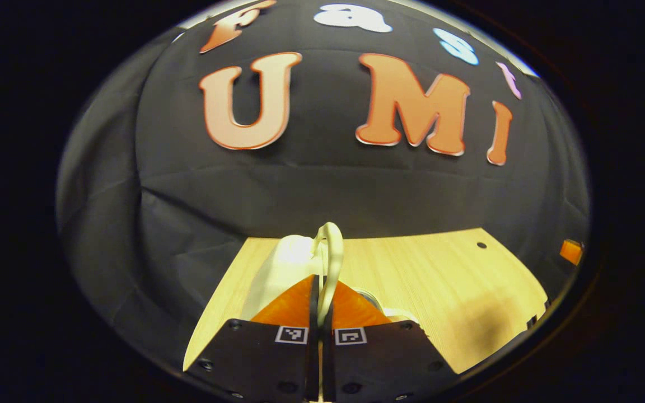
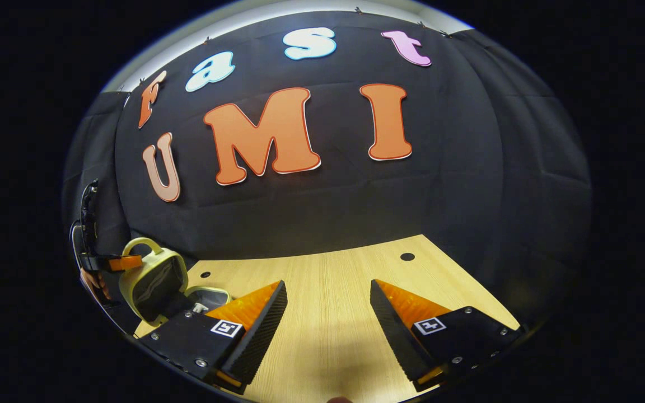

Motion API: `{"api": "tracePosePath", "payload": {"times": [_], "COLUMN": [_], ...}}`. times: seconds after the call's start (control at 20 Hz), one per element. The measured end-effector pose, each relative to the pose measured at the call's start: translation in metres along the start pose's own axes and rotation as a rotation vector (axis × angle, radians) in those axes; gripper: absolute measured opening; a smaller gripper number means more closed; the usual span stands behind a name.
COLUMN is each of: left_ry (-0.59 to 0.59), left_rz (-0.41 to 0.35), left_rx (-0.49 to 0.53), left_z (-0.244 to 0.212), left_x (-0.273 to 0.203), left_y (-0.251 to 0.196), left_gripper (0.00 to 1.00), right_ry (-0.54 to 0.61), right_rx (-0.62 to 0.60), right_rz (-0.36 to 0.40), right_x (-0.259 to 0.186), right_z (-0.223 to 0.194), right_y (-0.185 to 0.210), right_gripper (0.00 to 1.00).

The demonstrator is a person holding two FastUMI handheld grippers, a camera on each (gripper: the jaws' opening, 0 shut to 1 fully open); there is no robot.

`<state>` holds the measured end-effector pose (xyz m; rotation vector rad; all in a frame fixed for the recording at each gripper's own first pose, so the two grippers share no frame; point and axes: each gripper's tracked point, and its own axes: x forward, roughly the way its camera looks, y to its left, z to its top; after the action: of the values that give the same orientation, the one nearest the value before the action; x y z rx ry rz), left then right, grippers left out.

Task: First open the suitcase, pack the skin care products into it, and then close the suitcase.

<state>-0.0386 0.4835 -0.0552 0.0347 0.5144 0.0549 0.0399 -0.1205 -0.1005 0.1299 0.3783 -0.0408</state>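
My left gripper (image 1: pixel 321 280) is shut on the cream loop handle (image 1: pixel 332 246) of a small cream suitcase. Its lid (image 1: pixel 283 268) rises just beyond the fingers. In the right gripper view the same suitcase stands at the far left with its lid (image 2: pixel 154 282) swung up, dark lining showing, over the open base (image 2: pixel 208 294). There the left gripper (image 2: pixel 124 261) pinches the handle (image 2: pixel 140 243) from the left. My right gripper (image 2: pixel 328 282) is open above bare tabletop, apart from the suitcase, with nothing between its fingers. A small pale item (image 2: pixel 199 307) lies in the base; what it is I cannot tell.
The light wooden table (image 2: pixel 328 336) has small round holes (image 2: pixel 407 256) near its back edge. Black cloth walls close it in behind and at the sides. A small orange block (image 1: pixel 571 251) sits off the table's right edge. A hand (image 2: pixel 96 282) holds the left gripper.
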Motion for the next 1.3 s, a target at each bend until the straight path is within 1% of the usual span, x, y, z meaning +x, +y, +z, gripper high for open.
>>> {"api": "tracePosePath", "payload": {"times": [0.05,0.1,0.15,0.2,0.35,0.45,0.55,0.6,0.65,0.75,0.8,0.85,0.9,0.95,1.0,1.05,1.1,1.15,1.2,1.25,1.3], "left_ry": [0.013,0.030,0.052,0.070,0.094,0.125,0.162,0.177,0.201,0.208,0.218,0.232,0.255,0.282,0.282,0.278,0.231,0.185,0.145,0.097,0.048], "left_rz": [-0.020,-0.044,-0.068,-0.073,-0.063,-0.049,-0.019,-0.001,0.023,0.083,0.108,0.116,0.116,0.095,0.066,0.050,0.047,0.028,0.004,-0.014,-0.040], "left_rx": [0.008,-0.012,-0.034,-0.042,0.033,0.115,0.212,0.258,0.317,0.454,0.505,0.545,0.566,0.564,0.557,0.567,0.588,0.601,0.602,0.590,0.565], "left_z": [-0.008,-0.015,-0.024,-0.032,-0.055,-0.071,-0.089,-0.098,-0.104,-0.120,-0.130,-0.138,-0.147,-0.156,-0.160,-0.162,-0.153,-0.144,-0.136,-0.124,-0.112], "left_x": [0.002,0.005,0.008,0.015,0.031,0.040,0.051,0.055,0.055,0.063,0.066,0.068,0.071,0.072,0.072,0.068,0.064,0.061,0.054,0.046,0.037], "left_y": [-0.017,-0.033,-0.049,-0.059,-0.083,-0.098,-0.112,-0.119,-0.117,-0.128,-0.130,-0.134,-0.138,-0.145,-0.151,-0.160,-0.169,-0.181,-0.197,-0.212,-0.228], "left_gripper": [0.01,0.03,0.03,0.02,0.03,0.03,0.03,0.04,0.04,0.04,0.04,0.04,0.08,0.12,0.24,0.32,0.45,0.53,0.51,0.52,0.67], "right_ry": [0.008,0.012,0.020,0.023,0.027,0.032,0.037,0.038,0.042,0.047,0.047,0.048,0.048,0.048,0.047,0.047,0.048,0.048,0.048,0.043,0.034], "right_rx": [0.000,0.004,0.010,0.016,0.025,0.022,0.024,0.025,0.026,0.026,0.024,0.021,0.018,0.015,0.010,0.008,0.003,-0.002,-0.009,-0.014,-0.018], "right_rz": [-0.003,-0.005,-0.006,-0.011,-0.019,-0.023,-0.027,-0.026,-0.030,-0.034,-0.035,-0.040,-0.044,-0.047,-0.051,-0.049,-0.051,-0.046,-0.045,-0.039,-0.035], "right_x": [-0.003,-0.005,-0.005,-0.004,-0.013,-0.017,-0.020,-0.021,-0.024,-0.026,-0.027,-0.028,-0.029,-0.030,-0.031,-0.032,-0.033,-0.032,-0.034,-0.035,-0.035], "right_z": [-0.003,-0.004,-0.006,-0.006,-0.012,-0.015,-0.017,-0.017,-0.019,-0.021,-0.020,-0.020,-0.020,-0.020,-0.019,-0.019,-0.019,-0.020,-0.020,-0.019,-0.016], "right_y": [-0.006,-0.010,-0.014,-0.014,-0.035,-0.044,-0.052,-0.055,-0.061,-0.069,-0.072,-0.076,-0.080,-0.084,-0.087,-0.089,-0.090,-0.090,-0.091,-0.089,-0.087], "right_gripper": [0.96,0.96,0.96,0.96,0.96,0.96,0.96,0.96,0.96,0.96,0.96,0.96,0.96,0.96,0.96,0.96,0.96,0.96,0.96,0.96,0.96]}}
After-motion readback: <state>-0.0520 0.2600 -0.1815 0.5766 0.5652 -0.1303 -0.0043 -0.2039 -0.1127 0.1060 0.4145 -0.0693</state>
